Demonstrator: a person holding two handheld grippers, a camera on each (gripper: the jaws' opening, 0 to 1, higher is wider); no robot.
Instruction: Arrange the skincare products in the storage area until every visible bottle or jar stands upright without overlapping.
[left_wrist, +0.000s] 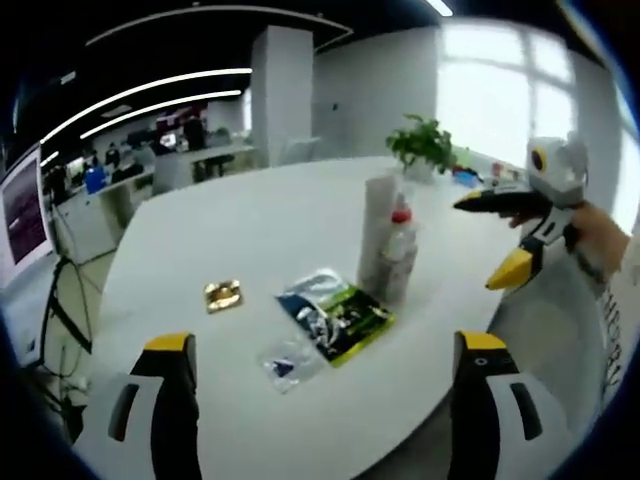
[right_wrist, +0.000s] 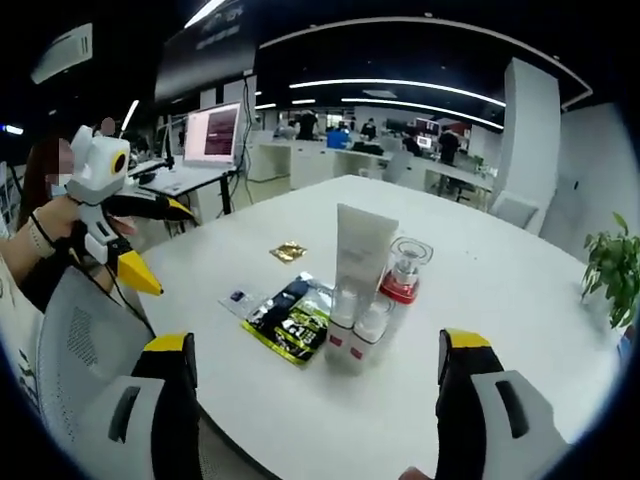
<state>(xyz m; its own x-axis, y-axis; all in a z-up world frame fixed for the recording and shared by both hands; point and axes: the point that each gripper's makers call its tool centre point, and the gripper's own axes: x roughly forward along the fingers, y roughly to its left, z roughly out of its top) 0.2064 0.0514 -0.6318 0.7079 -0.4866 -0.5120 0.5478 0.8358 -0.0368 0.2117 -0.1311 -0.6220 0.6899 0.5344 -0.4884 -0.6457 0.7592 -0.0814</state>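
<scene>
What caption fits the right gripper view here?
Both grippers open above a white table: upright white tube, red-collared bottle and two small bottles clustered beside flat sachets.

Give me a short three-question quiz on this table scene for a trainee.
1. True or false: the white tube stands upright.
2. Which lies nearest the green and black packet: A the gold sachet, B the plant, C the laptop?
3. Fill in: the bottle beside the tube has a ___ collar.

Key: 1 true; 2 A; 3 red.
</scene>
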